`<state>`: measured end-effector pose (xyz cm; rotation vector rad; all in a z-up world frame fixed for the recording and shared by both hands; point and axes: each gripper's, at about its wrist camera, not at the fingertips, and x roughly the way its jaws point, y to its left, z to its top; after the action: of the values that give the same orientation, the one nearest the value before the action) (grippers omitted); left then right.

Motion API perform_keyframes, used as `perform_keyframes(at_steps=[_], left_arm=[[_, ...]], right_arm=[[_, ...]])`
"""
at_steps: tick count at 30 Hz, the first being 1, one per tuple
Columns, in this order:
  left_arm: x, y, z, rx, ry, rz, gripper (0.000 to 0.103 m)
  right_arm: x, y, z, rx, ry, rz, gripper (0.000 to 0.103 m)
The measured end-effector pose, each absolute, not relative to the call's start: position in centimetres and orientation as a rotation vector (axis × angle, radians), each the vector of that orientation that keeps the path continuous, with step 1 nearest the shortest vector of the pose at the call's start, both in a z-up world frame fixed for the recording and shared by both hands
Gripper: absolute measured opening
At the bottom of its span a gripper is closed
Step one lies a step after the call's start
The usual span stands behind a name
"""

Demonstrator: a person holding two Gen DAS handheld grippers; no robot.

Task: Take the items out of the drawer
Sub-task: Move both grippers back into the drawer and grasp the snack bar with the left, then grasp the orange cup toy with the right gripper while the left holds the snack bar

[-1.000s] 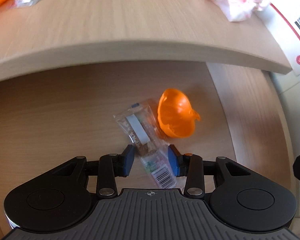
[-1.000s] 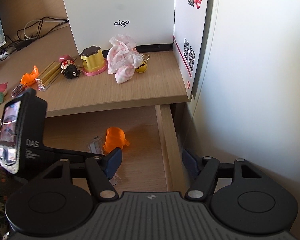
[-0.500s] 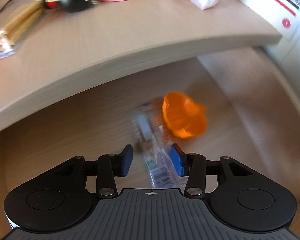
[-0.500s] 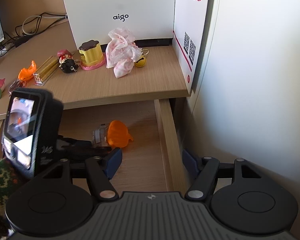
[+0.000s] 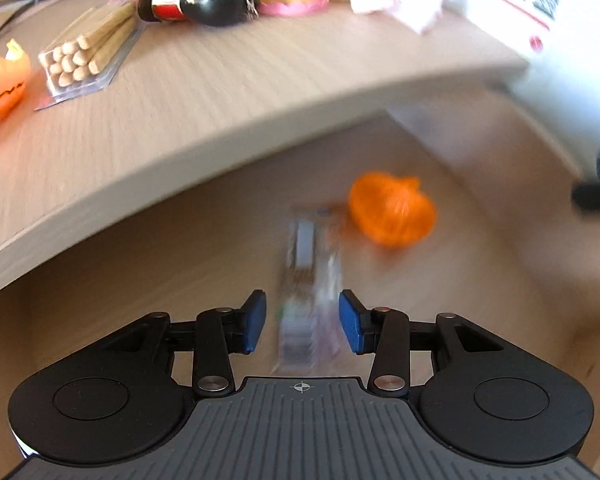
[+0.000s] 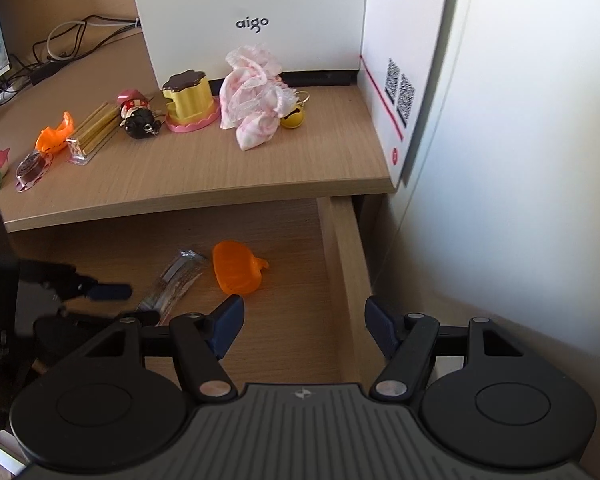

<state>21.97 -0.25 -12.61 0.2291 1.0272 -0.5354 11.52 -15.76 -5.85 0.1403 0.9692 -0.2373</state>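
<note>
- Orange plastic is seen in the open drawer (image 6: 342, 248): a small cup (image 6: 236, 266) lies on its side on the wooden floor, toward 12 o'clock of the right gripper (image 6: 304, 326).
- A clear packet (image 5: 306, 280) lies just beside the cup, at its 8 o'clock in the right wrist view; whether the two touch cannot be told.
- The left gripper (image 5: 302, 322) is pointed down into the drawer, and the near end of the packet is seen between its blue pads (image 5: 254, 322).
- Its jaws are closing at this moment, yet a gap shows on each side of the packet, so nothing is gripped; the view is blurred.
- In the left wrist view the cup is found at 1 o'clock of the gripper, apart from the pads.
- The right gripper is held with its jaws standing well apart and nothing between them; the drawer's right wall is seen through the gap.
- On the desk (image 6: 188, 168) above the drawer, things are laid out in a row: a pink cloth (image 6: 256, 100), a yellow stand (image 6: 190, 100), a doll (image 6: 138, 114) and a pack of sticks (image 6: 94, 130).
- A white box (image 6: 252, 12) stands behind the row, at 12 o'clock of the stand.
</note>
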Motion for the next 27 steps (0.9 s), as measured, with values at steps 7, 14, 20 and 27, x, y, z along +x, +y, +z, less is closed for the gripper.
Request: perform_keyframes(at_steps=[7,14,20,27], left_arm=[[21.9,-2.5,-13.6,0.301,0.996,-0.502,0.048],[21.4,-2.0,-13.8,0.297,0.987,-0.523,0.042],[22.2,1.7,-12.2,0.149,1.107,-0.525,0.04],[20.2,8.1,-6.2,0.004,1.109,-0.465,0.04]], right_arm=[[11.5,-15.7,-6.2,0.144,0.982,-0.221,0.067],[11.3,-14.7,-6.2,0.111,0.951,-0.161,0.068],[13.3,-13.5,-6.8,0.128,0.955,-0.095,0.068],[18.4,-12.9,-10.4,0.111,1.041,-0.119,0.068]])
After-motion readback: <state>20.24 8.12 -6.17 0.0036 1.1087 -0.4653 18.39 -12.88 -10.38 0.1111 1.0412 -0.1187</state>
